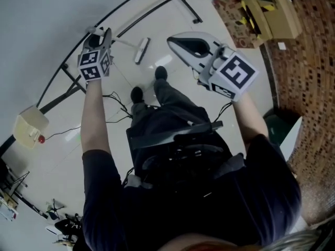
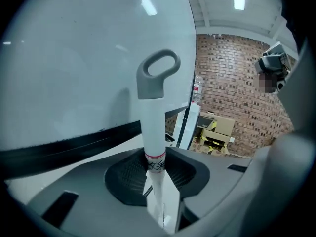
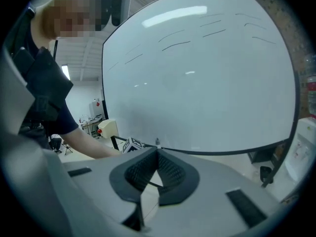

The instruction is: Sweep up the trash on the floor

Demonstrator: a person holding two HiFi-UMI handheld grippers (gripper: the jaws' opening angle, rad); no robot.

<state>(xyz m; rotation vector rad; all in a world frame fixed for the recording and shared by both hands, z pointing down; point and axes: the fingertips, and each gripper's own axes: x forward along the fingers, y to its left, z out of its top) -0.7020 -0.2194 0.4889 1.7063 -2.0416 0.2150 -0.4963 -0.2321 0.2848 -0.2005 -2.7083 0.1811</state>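
the left gripper (image 1: 100, 37) pinches the white broom handle (image 2: 153, 127) below its grey loop end, which stands upright above the jaws. the broom's long axis slants from that grip down and right to the brush head (image 1: 141, 50), resting on the floor (image 1: 172, 14) just beyond the person's shoes (image 1: 137, 94). the right gripper (image 1: 184, 44), pressed together and empty, hangs right of the head, so the left hand is the nearer. no trash can be picked out.

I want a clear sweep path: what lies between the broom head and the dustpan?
Nothing: in the head view, only bare floor separates the broom head from the dustpan.
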